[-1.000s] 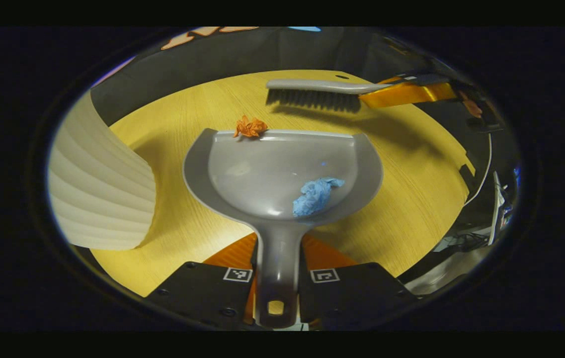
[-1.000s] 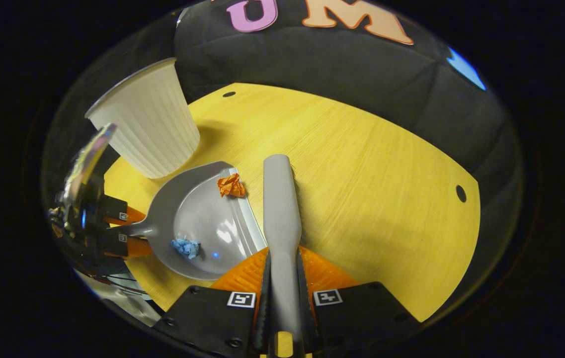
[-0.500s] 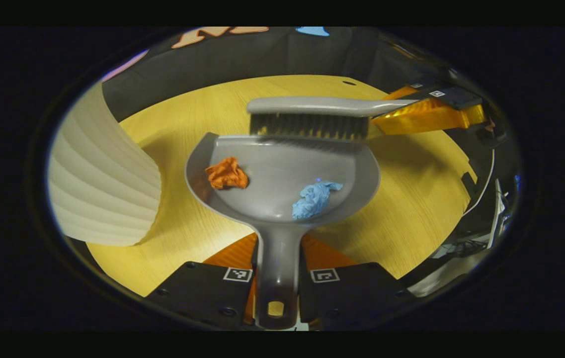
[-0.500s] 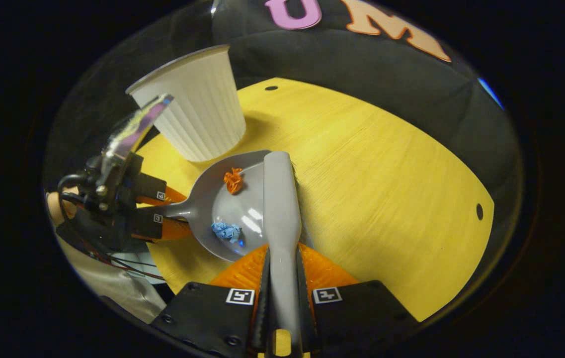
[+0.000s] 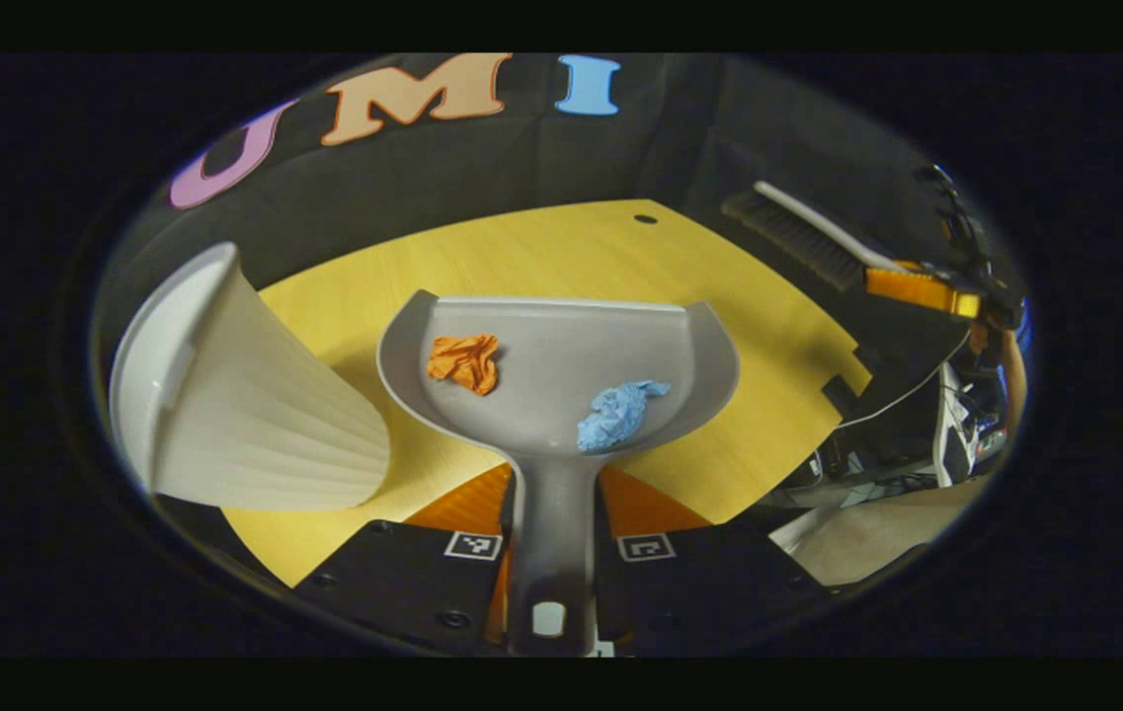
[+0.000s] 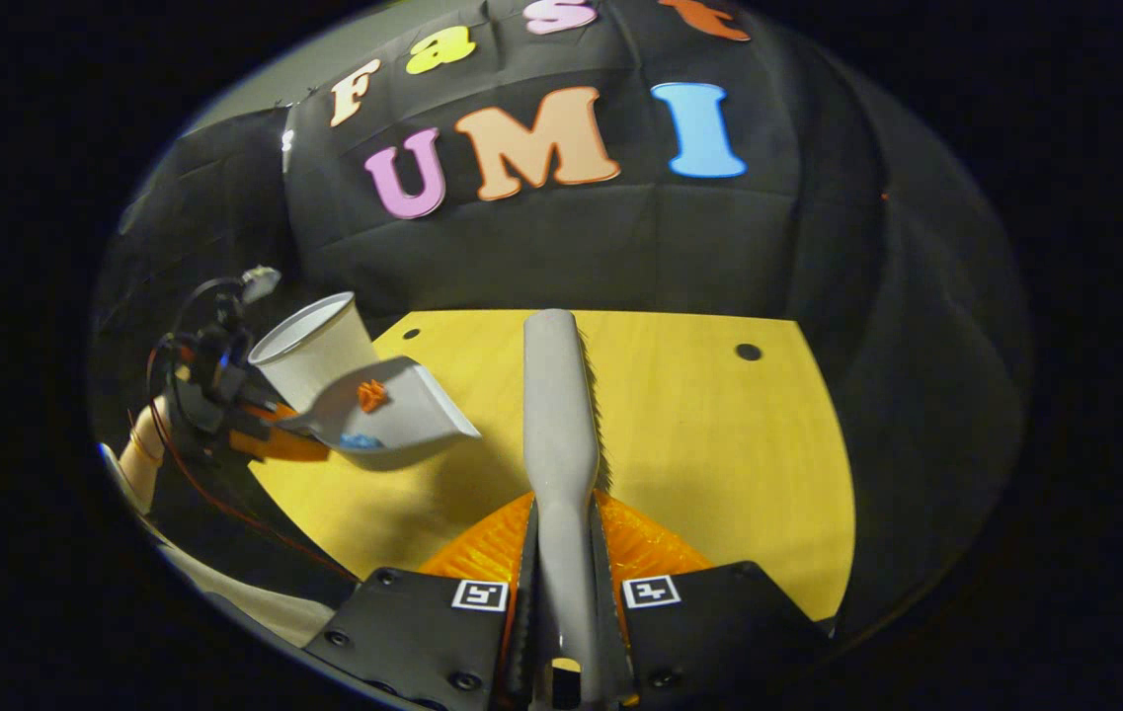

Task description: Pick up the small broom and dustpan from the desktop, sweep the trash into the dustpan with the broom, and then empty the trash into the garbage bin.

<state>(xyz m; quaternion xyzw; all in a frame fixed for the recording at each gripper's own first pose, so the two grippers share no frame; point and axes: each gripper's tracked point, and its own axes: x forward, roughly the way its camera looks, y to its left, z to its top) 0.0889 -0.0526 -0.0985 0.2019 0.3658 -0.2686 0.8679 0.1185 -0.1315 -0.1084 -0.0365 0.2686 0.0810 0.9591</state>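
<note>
Two scraps of paper lie inside the dustpan [image 5: 561, 370]: an orange scrap [image 5: 463, 361] toward its left side and a blue scrap [image 5: 618, 415] toward its right, near the handle. The left gripper [image 5: 553, 513] is clamped on the dustpan handle with both fingers. In the right gripper view the dustpan hangs clear above the yellow desktop [image 6: 709, 444], just beside the white bin [image 5: 245, 415]. The right gripper [image 6: 566, 553] is closed on the handle of the broom [image 6: 558, 395], both fingers pressing it. In the left gripper view the broom is well apart from the dustpan, off the desktop's right edge, bristles down.
</note>
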